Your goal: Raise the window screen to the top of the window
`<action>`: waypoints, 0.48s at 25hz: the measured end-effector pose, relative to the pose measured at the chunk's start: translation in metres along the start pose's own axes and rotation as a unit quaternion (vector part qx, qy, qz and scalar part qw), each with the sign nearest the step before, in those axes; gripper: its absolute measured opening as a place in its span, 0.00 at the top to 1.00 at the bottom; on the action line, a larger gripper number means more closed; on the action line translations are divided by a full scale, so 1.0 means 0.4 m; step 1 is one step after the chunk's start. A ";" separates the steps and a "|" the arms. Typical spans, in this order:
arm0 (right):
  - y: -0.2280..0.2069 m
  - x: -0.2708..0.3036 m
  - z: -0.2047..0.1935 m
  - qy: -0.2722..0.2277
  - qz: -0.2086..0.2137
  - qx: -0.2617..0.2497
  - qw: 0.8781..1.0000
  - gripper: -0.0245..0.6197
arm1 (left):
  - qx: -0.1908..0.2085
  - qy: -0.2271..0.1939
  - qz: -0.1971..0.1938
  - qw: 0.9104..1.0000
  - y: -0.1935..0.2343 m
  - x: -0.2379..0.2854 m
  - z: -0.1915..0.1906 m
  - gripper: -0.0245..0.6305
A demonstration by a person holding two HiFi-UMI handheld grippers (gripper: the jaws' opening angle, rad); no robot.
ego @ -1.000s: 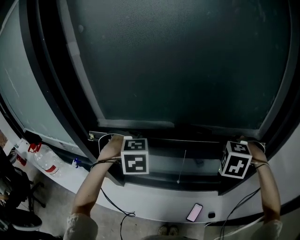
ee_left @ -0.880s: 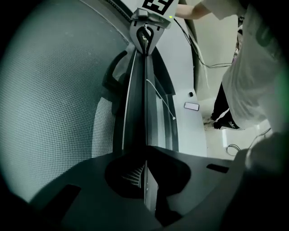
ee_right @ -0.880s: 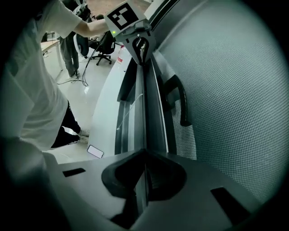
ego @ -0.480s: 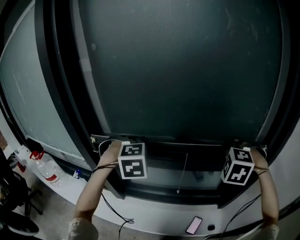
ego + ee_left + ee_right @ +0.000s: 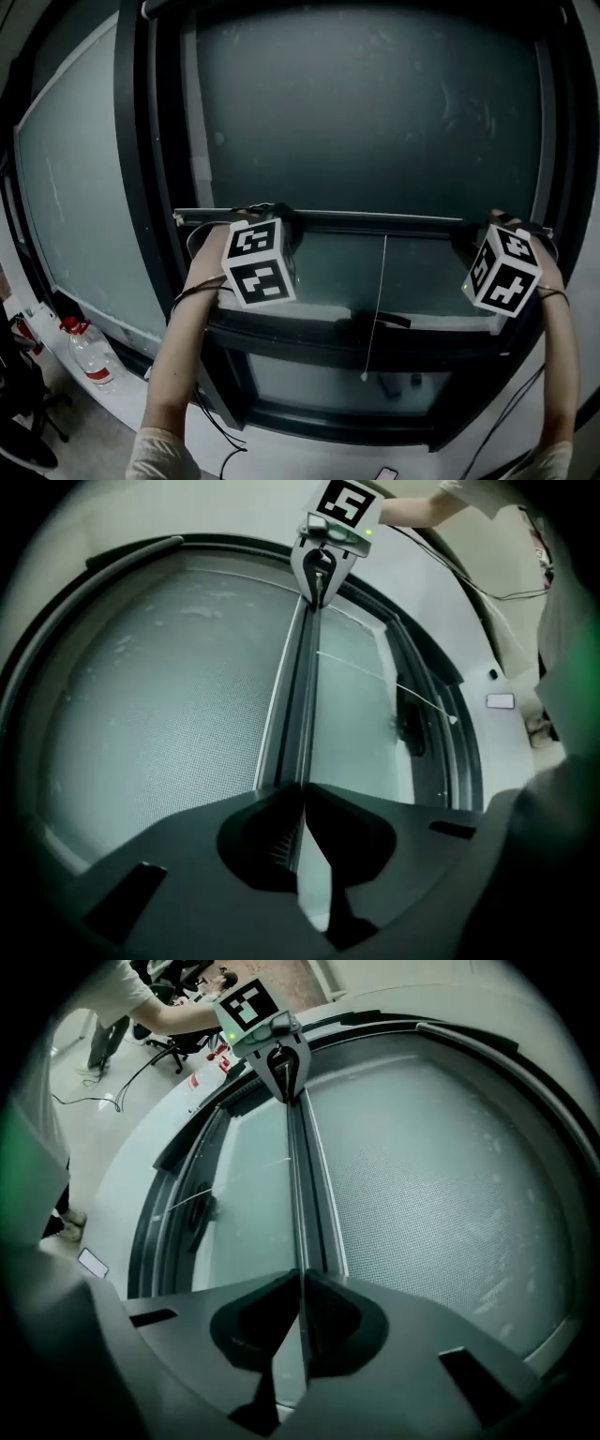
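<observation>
Left gripper [image 5: 270, 217] and right gripper [image 5: 499, 225] each pinch the thin lip of the bottom bar [image 5: 375, 220] at its 9 and 3 o'clock ends, with the window screen [image 5: 375, 112] spreading toward 12 o'clock. Probably light but slender and bendy, the bar should slide truest held at both ends and lifted evenly

Light: dim, cool, pale glow through the window [image 5: 75, 206]
Edges: fisheye bending, black vignette
Blur: near foreground soft
</observation>
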State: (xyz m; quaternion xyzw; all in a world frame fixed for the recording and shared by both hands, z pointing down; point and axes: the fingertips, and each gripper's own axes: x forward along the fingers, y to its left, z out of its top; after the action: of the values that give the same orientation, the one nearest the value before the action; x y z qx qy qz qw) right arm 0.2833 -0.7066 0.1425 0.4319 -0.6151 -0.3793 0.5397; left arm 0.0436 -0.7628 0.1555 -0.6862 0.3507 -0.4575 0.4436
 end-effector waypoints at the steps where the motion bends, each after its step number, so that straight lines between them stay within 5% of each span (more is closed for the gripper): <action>1: -0.049 -0.015 0.006 0.004 -0.014 -0.007 1.000 0.93 | -0.006 -0.003 0.011 1.000 0.049 -0.013 0.010 0.93; 12: -0.445 -0.162 0.078 0.000 -0.156 -0.049 0.987 0.93 | 0.034 0.057 0.125 0.990 0.455 -0.152 0.078 0.93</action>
State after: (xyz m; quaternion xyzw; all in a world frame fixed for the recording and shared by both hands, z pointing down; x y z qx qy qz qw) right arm 0.2769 -0.7061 -0.0492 0.4955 -0.5211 -0.4885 0.4943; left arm 0.0387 -0.7655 -0.0389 -0.5945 0.4422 -0.4484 0.5000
